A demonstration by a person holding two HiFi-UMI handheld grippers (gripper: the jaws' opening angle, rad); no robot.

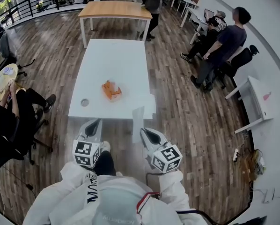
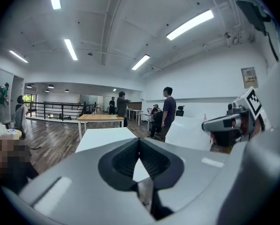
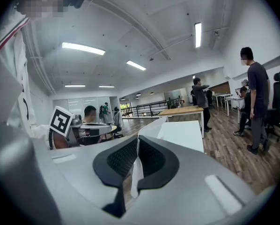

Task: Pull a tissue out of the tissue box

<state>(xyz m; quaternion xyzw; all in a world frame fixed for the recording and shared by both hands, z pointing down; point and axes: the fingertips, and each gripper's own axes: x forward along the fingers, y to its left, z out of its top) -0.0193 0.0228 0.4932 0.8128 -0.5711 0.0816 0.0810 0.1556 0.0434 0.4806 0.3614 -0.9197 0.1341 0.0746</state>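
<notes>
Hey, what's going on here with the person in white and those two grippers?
A person in white stands at the near end of a white table, a hand-held gripper in each hand. The right hand-held gripper is shut on a white tissue, clear of the orange tissue box on the table. The left hand-held gripper is shut and empty.

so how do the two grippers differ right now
The right gripper is shut on a white tissue; the left gripper is shut on nothing. The right gripper's tip sits by the white table's near right corner, the left gripper's further left along that edge. Both point toward the table, short of the orange tissue box.
</notes>
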